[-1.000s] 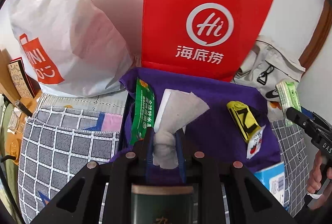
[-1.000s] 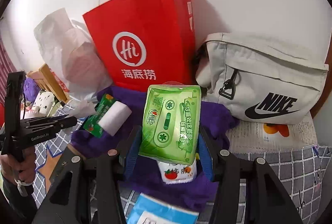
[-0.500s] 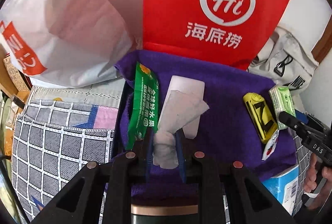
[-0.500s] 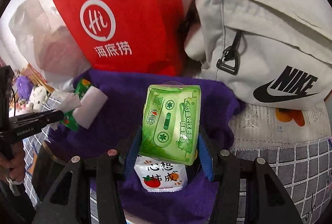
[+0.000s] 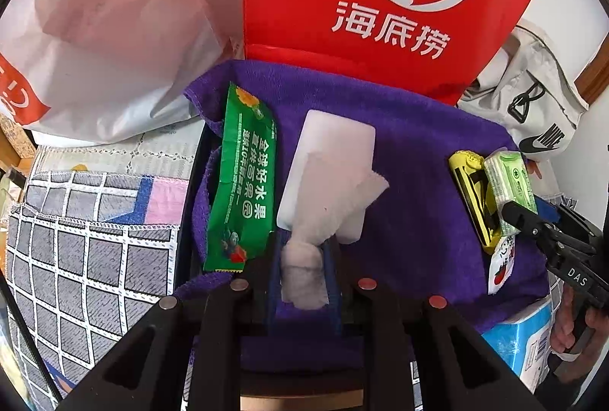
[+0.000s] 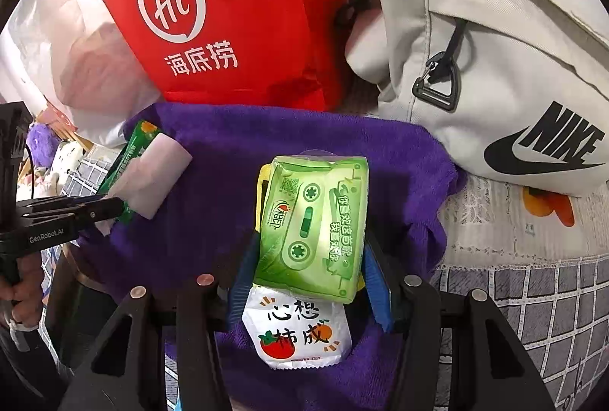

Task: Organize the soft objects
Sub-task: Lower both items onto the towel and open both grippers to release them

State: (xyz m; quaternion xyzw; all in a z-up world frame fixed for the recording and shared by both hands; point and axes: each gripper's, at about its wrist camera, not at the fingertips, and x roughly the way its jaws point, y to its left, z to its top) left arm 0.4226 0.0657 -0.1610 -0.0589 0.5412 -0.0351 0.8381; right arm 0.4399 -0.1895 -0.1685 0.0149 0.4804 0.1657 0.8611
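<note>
Left tongs [image 5: 302, 258]: clamped on a crumpled white tissue [image 5: 304, 274], low over the purple towel [image 5: 411, 160]; a second ago they were higher and farther back.
Right tongs [image 6: 308, 281]: clamped on the green pack [image 6: 314, 228], now lowered nearly onto the towel.
Pack axis: long side runs away from the camera, printed face up, over the yellow pack [image 6: 262, 190] and the tomato sachet [image 6: 300, 331].
Surroundings: red bag [image 6: 228, 11], grey bag [image 6: 495, 49], white bag [image 5: 95, 30] behind; checked cloth [image 5: 87, 251] beside the towel.
</note>
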